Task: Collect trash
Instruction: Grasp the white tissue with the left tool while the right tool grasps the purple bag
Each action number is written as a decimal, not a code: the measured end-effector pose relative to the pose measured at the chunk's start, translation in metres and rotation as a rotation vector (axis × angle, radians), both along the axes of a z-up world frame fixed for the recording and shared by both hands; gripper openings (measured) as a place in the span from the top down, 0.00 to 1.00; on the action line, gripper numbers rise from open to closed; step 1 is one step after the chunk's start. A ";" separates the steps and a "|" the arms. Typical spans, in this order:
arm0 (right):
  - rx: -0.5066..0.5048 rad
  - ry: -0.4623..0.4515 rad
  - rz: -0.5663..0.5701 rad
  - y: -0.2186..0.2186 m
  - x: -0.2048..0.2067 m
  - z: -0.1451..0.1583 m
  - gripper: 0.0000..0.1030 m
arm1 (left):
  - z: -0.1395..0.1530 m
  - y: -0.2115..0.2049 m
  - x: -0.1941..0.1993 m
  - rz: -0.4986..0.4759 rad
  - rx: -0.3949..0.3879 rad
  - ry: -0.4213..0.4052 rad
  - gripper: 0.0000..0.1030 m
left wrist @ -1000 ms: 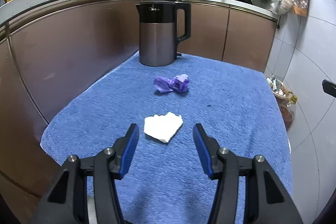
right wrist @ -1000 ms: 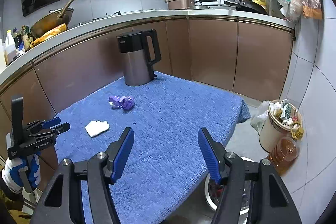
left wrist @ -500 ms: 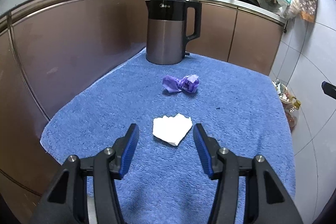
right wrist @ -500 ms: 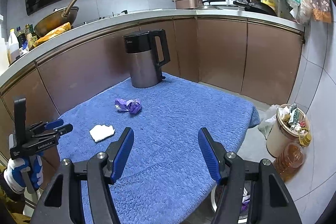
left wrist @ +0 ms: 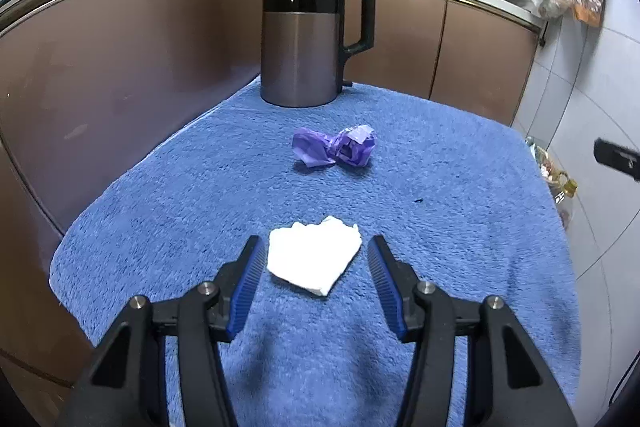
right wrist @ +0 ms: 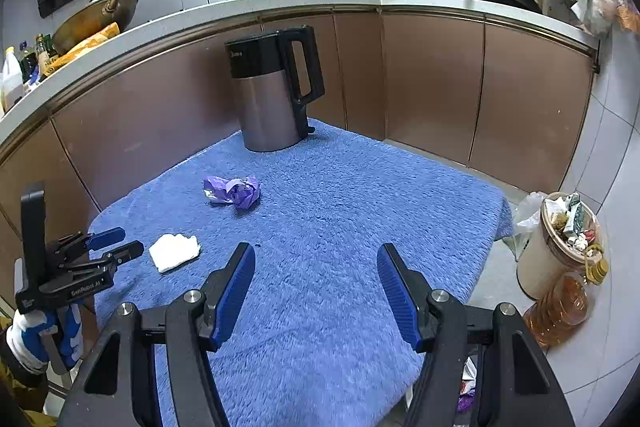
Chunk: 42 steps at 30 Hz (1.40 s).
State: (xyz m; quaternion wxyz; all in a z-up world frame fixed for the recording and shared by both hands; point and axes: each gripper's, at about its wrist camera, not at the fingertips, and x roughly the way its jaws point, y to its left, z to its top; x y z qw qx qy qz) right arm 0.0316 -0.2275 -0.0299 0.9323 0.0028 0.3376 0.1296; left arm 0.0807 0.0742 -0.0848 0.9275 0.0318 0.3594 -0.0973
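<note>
Brown, glossy cabinet doors curve round a low table draped in a shaggy blue towel (left wrist: 460,227), with a pale countertop above them. Over the towel's near edge the left gripper (left wrist: 314,255) hangs with its ribbed blue pads parted, the crumpled white tissue (left wrist: 312,259) lying on the pile between the fingertips; the pads flank it without pressing on it. Farther back rests a twisted scrap of thin purple plastic (left wrist: 336,149), and behind that stands an upright electric kettle (left wrist: 300,39), brushed-steel body with a black top and handle. The right gripper (right wrist: 316,267) is likewise open, empty, over bare towel near the table's middle. Beside the table on the tiled floor sits a round bin (right wrist: 560,247) heaped with rubbish, next to an amber oil bottle (right wrist: 564,303).
</note>
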 end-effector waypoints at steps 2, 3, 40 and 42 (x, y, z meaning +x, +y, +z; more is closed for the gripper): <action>-0.006 0.007 0.007 0.003 0.008 -0.003 0.41 | -0.004 -0.003 0.004 -0.009 0.012 -0.002 0.50; -0.012 0.010 0.011 0.005 0.013 -0.004 0.41 | -0.006 -0.003 0.006 -0.011 0.015 -0.003 0.50; 0.007 0.155 0.244 0.127 0.169 -0.079 0.41 | -0.044 0.041 0.056 -0.104 -0.181 0.180 0.46; 0.014 0.164 0.243 0.129 0.173 -0.083 0.41 | -0.046 0.035 0.057 -0.124 -0.189 0.197 0.46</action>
